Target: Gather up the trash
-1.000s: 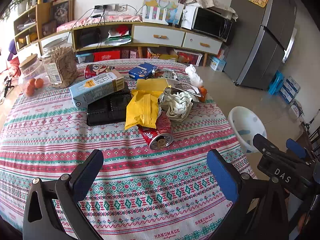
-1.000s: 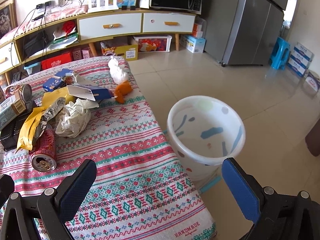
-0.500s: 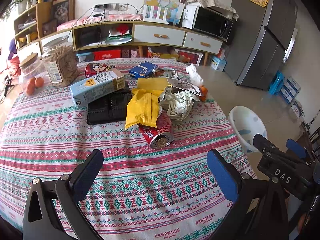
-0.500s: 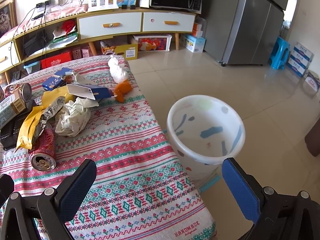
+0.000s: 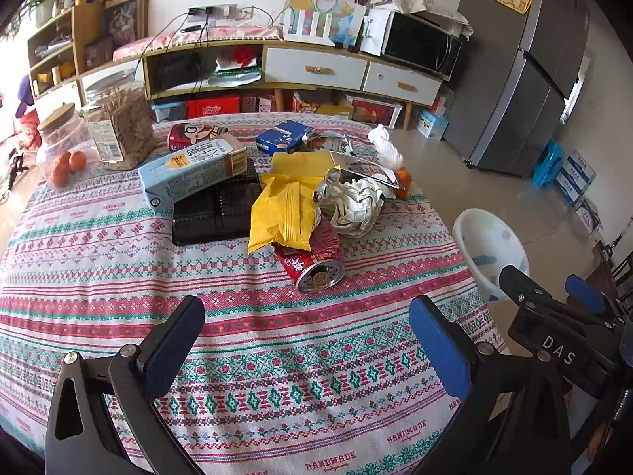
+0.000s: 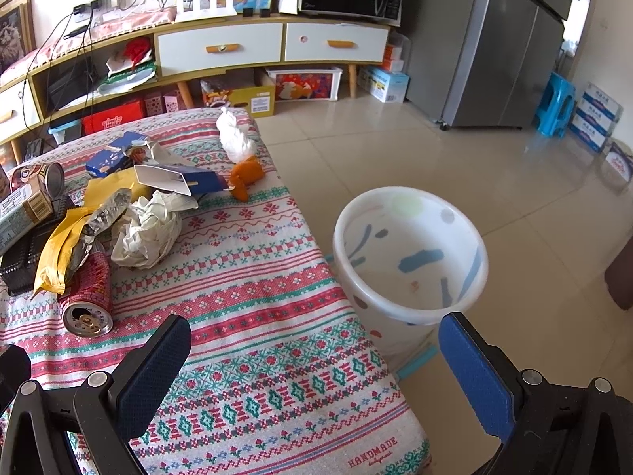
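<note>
Far left on the table: jars, outside the mess. Centre: milk carton, black tray, yellow snack bag, red can, crumpled paper, all uncollected. Right, on the floor beside the table: white bin, seemingly empty. Barely begun, by the look. Left gripper spread wide, nothing held; right gripper likewise spread, empty. Bin interior plain only from the right wrist; jars only from the left.

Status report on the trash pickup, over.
Left tongs and right tongs open, empty. Trash pile on table, red can nearest. Bin on floor, nothing blocking.
</note>
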Demonstrator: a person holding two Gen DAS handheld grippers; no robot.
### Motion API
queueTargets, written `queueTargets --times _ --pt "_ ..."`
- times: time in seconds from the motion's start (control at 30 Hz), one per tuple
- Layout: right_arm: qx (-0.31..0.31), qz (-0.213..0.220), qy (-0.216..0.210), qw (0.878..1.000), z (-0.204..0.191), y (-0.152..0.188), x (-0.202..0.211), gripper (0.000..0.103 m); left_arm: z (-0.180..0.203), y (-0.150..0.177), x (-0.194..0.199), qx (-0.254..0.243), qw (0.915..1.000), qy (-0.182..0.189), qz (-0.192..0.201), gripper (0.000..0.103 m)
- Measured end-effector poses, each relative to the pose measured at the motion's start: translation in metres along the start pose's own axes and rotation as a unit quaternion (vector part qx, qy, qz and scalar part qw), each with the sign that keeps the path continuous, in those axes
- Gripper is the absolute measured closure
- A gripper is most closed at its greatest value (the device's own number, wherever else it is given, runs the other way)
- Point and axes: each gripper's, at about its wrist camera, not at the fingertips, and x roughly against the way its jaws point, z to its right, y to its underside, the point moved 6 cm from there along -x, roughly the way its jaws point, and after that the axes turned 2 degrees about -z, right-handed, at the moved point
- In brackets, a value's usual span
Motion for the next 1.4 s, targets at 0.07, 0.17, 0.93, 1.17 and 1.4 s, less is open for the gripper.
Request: queueTargets --times 0.07,0.17,0.93,1.17,1.4 --pt "0.001 -0.001 -0.001 1.0 -0.001 0.0 0.0 0.0 0.0 0.0 0.0 0.001 1.0 0.0 -0.001 0.0" --pt "0.002 -0.004 -0.004 1.0 -0.002 0.0 -0.001 0.0 -0.001 0.0 -0.002 0.001 1.0 -0.003 -0.004 0.0" --pt "0.009 -0.146 -0.184 0.972 -0.035 -0.034 -0.047 0.0 -0.103 -0.05 -0.007 0.056 0.995 -0.079 -0.023 0.0" --pt "0.031 -0.238 -0.231 0.943 -0.065 -0.081 -0.103 0.0 -0.108 -0.108 -0.019 -0.08 0.9894 -0.121 -0.014 0.0" --pt "-0.018 -0.293 -0.282 0.914 -0.084 -0.075 -0.142 0.003 -0.114 -0.124 -0.073 -0.183 0.9732 -0.119 -0.07 0.0"
